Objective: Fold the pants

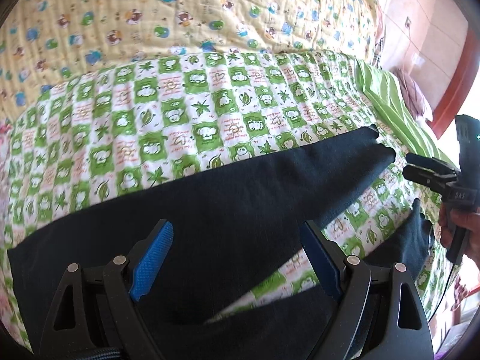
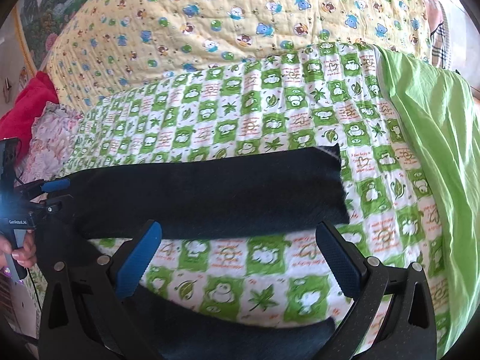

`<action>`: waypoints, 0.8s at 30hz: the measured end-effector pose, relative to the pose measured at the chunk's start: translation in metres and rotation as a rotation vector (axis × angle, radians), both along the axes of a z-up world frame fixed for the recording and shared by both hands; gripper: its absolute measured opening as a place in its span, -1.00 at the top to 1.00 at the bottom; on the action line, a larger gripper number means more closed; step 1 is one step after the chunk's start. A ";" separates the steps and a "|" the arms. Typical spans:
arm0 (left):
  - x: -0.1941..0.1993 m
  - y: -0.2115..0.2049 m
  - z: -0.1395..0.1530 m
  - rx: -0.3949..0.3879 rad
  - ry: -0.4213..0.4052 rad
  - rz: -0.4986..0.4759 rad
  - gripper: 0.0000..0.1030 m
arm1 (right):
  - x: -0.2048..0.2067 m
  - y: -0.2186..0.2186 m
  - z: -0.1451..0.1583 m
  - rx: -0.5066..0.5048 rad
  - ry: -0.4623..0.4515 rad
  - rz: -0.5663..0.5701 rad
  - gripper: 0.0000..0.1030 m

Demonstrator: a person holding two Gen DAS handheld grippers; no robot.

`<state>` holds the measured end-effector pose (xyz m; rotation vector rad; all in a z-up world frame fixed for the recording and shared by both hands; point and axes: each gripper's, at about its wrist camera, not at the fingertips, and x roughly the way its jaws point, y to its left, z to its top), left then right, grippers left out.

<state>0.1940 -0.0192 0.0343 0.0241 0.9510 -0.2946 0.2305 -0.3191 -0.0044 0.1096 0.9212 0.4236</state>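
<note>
Dark navy pants (image 1: 240,186) lie spread on a green-and-white checked quilt (image 1: 180,114), their two legs splayed apart toward the right. My left gripper (image 1: 237,258) hovers open over the waist and crotch area, with nothing between its blue pads (image 1: 153,258). In the right wrist view the far leg (image 2: 210,192) lies across the quilt (image 2: 300,114) and the near leg (image 2: 240,339) shows at the bottom edge. My right gripper (image 2: 240,261) is open over the bare quilt between the two legs. Each view shows the other gripper: the right gripper (image 1: 408,166) near the leg ends, the left gripper (image 2: 60,193) at the waist.
A yellow quilt with cartoon bears (image 2: 240,15) lies behind the checked one. A bright green sheet (image 2: 435,150) runs along the right side. Red cloth (image 2: 33,99) and a floral cloth (image 2: 51,138) sit at the left. A hand (image 1: 459,231) grips the right tool.
</note>
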 end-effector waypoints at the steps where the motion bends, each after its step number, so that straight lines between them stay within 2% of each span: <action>1: 0.007 -0.002 -0.002 0.004 0.005 -0.011 -0.70 | 0.005 -0.002 -0.001 0.001 0.005 -0.002 -0.99; 15: 0.089 -0.041 -0.028 0.039 0.071 -0.159 -0.69 | 0.087 -0.032 -0.029 -0.014 0.101 -0.078 -0.99; 19: 0.108 -0.056 -0.041 0.076 0.082 -0.211 -0.69 | 0.103 -0.037 -0.037 -0.018 0.108 -0.084 -0.98; 24: 0.126 -0.066 -0.054 0.101 0.120 -0.260 -0.67 | 0.117 -0.038 -0.047 -0.001 0.144 -0.060 -0.79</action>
